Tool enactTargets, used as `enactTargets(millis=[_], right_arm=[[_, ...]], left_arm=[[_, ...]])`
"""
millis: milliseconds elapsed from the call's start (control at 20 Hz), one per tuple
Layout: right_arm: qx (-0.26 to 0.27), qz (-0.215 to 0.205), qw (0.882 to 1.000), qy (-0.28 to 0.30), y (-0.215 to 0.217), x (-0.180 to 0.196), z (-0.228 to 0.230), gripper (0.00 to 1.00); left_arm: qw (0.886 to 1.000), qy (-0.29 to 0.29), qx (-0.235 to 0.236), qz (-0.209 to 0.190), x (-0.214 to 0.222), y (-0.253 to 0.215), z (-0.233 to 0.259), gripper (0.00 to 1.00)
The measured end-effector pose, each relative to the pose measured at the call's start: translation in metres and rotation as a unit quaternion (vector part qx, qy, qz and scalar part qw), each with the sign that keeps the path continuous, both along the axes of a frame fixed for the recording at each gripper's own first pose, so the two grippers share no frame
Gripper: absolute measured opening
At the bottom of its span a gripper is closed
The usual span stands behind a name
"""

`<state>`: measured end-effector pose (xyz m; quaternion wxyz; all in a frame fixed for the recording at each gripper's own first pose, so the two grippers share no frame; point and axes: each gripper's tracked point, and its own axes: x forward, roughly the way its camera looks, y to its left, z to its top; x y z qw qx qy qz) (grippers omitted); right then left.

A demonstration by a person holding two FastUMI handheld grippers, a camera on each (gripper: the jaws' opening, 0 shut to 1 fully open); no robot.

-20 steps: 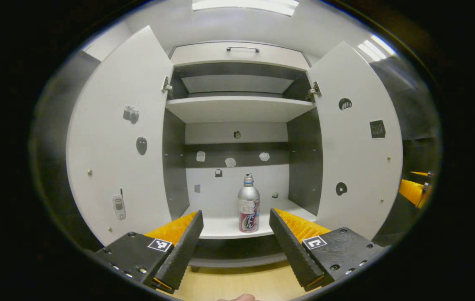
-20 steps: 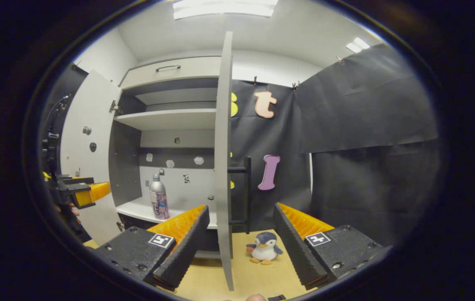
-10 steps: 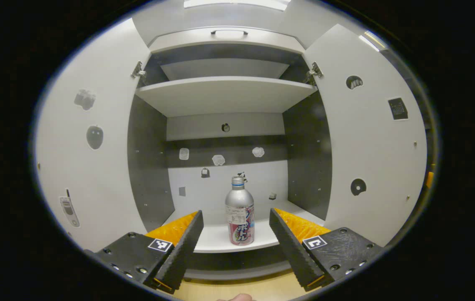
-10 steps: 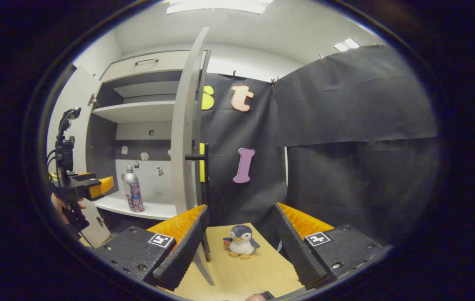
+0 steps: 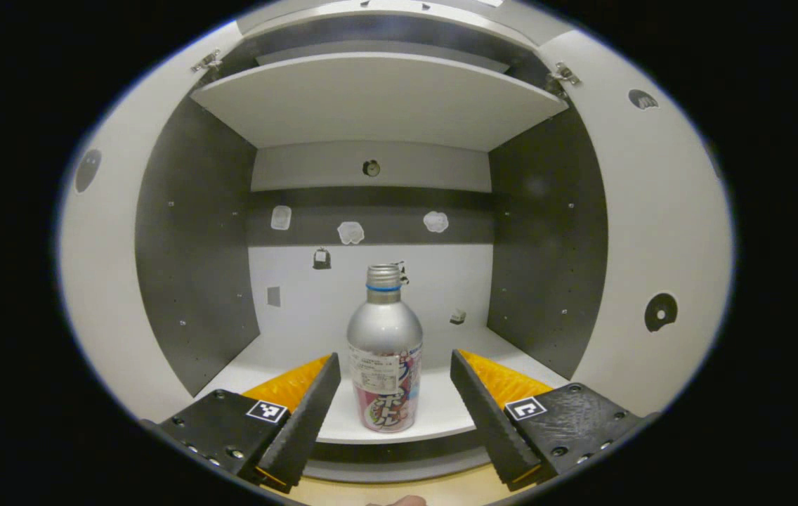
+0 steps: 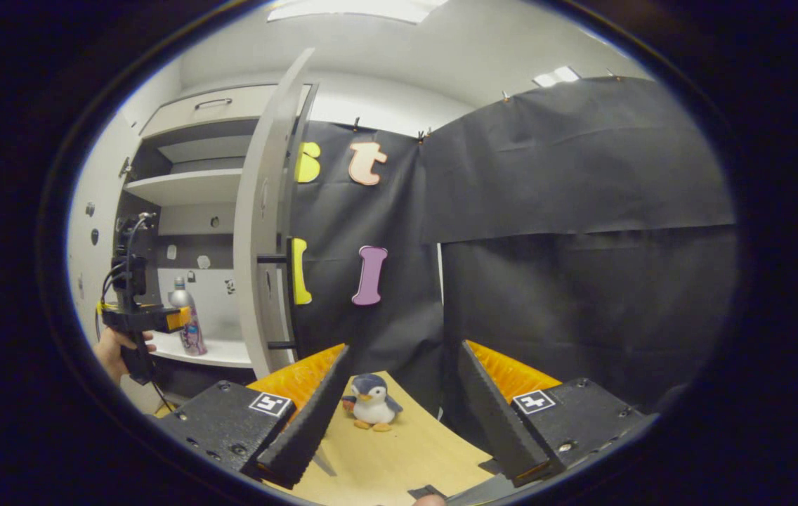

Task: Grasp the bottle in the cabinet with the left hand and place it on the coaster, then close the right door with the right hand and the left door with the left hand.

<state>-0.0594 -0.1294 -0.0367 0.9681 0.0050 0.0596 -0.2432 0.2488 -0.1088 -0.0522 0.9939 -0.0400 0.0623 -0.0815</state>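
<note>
Standing at the open cabinet, the person has the left gripper lined up w/ the bottle, which sits upright on the lower shelf, near its front edge. Going left to right in the left gripper view: left finger, bottle, right finger. Bottle is dead ahead and centred in the gap, long axis vertical, so the fingers would close across its sides. Jaws spread wide, nothing between them yet; fingertips look just short of the bottle, not touching.

From the right gripper view, the left gripper and the hand holding it sit just in front of the bottle, at about label height. Further right, the right door stands open, seen nearly edge-on, w/ its black handle facing the booth wall. Right gripper is also wide open, empty, well apart from the bottle, over the wood table near a toy penguin.

So left is clearly the nearer one; my guess is a short straight push fwd, then squeeze. No coaster spotted.
</note>
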Motion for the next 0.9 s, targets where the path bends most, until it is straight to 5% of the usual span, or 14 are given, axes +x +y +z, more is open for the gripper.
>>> enactTargets(millis=[450, 600, 900], right_arm=[[0.014, -0.036, 0.999, -0.005, -0.013, -0.026, -0.005, 1.00], [0.019, -0.043, 0.999, -0.003, -0.018, -0.034, -0.008, 1.00], [0.032, -0.026, 0.999, 0.011, -0.014, -0.040, -0.020, 1.00]], left_arm=[[1.000, 0.016, 0.009, 0.014, 0.039, 0.004, -0.005, 0.99], [1.000, 0.008, 0.003, 0.009, 0.039, 0.004, -0.003, 0.79], [1.000, -0.020, 0.005, 0.002, 0.008, 0.009, 0.013, 0.77]])
